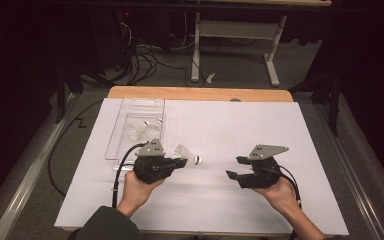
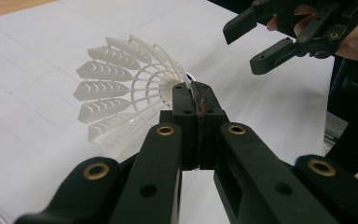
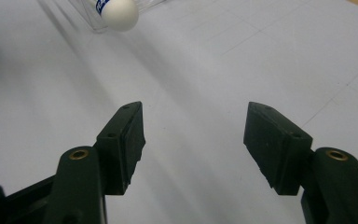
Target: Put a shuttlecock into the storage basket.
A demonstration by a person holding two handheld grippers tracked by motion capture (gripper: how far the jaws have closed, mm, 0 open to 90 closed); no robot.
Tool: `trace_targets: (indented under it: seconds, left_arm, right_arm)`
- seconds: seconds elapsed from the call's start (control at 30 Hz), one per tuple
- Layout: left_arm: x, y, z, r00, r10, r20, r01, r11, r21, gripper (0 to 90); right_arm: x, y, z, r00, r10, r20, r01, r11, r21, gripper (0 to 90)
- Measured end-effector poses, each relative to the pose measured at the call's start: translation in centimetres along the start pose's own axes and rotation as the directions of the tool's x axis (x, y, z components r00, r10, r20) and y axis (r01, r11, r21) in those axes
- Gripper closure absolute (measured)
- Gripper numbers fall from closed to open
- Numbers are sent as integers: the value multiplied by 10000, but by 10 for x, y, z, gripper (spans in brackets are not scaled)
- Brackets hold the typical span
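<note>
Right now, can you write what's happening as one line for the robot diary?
left gripper: shut on shuttlecock | right gripper: open, holding nothing | clear box: more shuttlecocks inside

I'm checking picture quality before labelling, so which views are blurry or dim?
High view: table lit, surroundings dark, clear tray faint. Left gripper view: shuttlecock held in the left tongs is sharp, near arms soft. Right gripper view: open right tongs soft, shuttlecock's cork blurred at the top edge.

A lab: floor cables (image 1: 140,62), paper-covered table (image 1: 260,125), dark surroundings.
</note>
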State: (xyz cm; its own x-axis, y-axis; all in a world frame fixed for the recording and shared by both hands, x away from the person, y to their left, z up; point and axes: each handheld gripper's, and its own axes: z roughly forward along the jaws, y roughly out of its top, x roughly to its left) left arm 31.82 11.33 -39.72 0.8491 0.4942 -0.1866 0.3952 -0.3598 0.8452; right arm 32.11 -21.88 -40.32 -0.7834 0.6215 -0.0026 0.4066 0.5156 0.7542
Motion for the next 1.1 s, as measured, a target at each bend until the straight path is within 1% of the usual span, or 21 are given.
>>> trace_targets:
  seconds: [0.33, 0.6, 0.8, 1.1]
  left_arm:
    - [3, 0, -7, 9998, -112, -161, 110, 9998, -153, 897]
    - [6, 0, -13, 9992, -267, -290, 259, 9992, -298, 897]
    - [8, -1, -18, 9987, -344, -387, 330, 9988, -369, 897]
    - [12, -1, -25, 9974, -472, -541, 445, 9977, -504, 897]
  right_arm:
    - [-2, -9, -7, 9998, 159, 84, -155, 9989, -453, 371]
    - [-7, -18, -13, 9987, 377, 330, -351, 9964, -766, 360]
    - [-10, -25, -17, 9976, 552, 413, -508, 9935, -1015, 357]
    - [-12, -31, -21, 9959, 744, 511, -678, 9905, -1196, 354]
